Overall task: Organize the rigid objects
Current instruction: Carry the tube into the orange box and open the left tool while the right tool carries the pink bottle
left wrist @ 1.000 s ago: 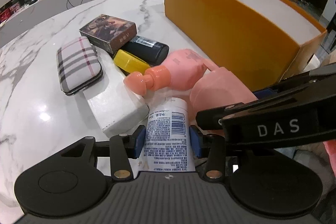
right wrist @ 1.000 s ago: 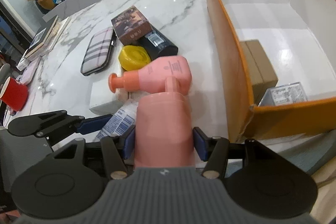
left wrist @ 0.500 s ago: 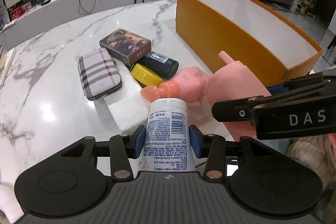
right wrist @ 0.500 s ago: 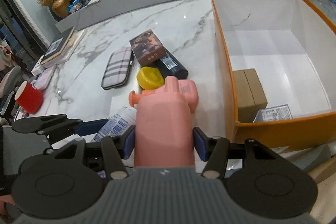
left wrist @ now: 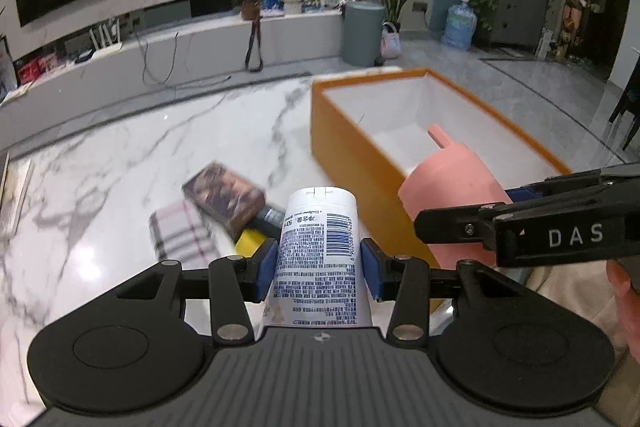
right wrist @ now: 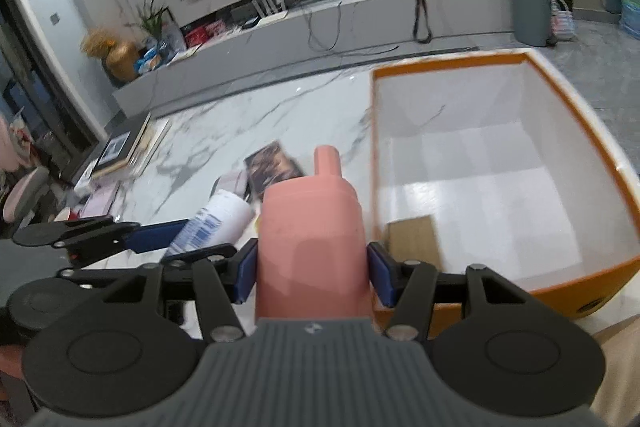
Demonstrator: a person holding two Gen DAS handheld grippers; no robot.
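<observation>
My left gripper is shut on a white tube with a barcode label, held above the marble table. My right gripper is shut on a pink pump bottle, nozzle pointing away, just left of the orange box. In the left wrist view the pink bottle and the right gripper hang at the right, in front of the orange box. In the right wrist view the white tube and the left gripper show at the left.
On the table lie a dark picture box, a plaid case, a yellow item and a dark bottle. Inside the orange box is a brown carton. Books lie at the table's far left edge.
Both grippers have risen with their objects, so the table items look smaller and lower. The second pink bottle on the table is now hidden. The views tilted up, showing more of the room.
</observation>
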